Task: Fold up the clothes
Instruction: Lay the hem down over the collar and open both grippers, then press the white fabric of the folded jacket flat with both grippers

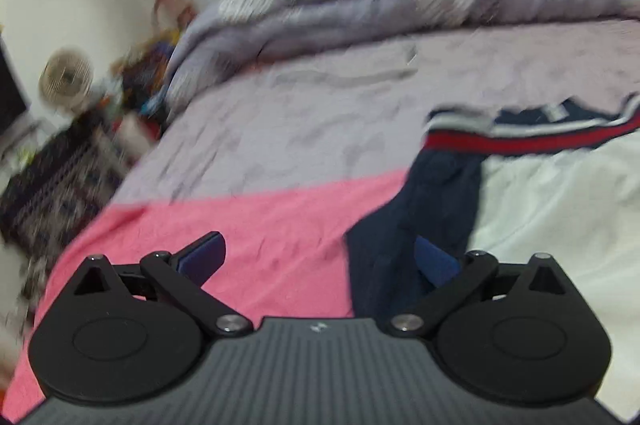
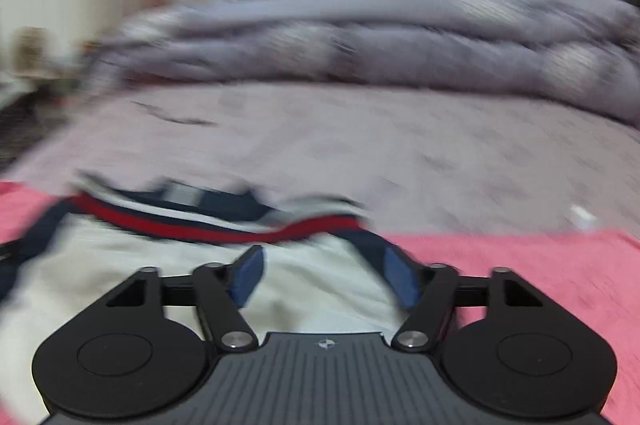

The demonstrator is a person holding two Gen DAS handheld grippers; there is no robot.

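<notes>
A white garment (image 1: 560, 209) with navy sleeves and a red-and-white striped collar band lies flat on a pink sheet (image 1: 248, 225) on the bed. My left gripper (image 1: 320, 257) hovers open over the garment's left edge; its right finger is above the navy sleeve (image 1: 420, 209), its left finger above the pink sheet. In the right wrist view the same garment (image 2: 120, 265) fills the lower left, its collar band (image 2: 224, 229) running across. My right gripper (image 2: 326, 277) stands open over the white body near the navy right sleeve (image 2: 370, 241), nothing between its pads.
A lilac bedsheet (image 1: 320, 113) lies beyond the pink sheet, with a folded grey-lilac quilt (image 2: 360, 41) piled across the far side. To the left of the bed stand a small fan (image 1: 66, 77) and clutter on a patterned rug (image 1: 56, 177). A window is behind.
</notes>
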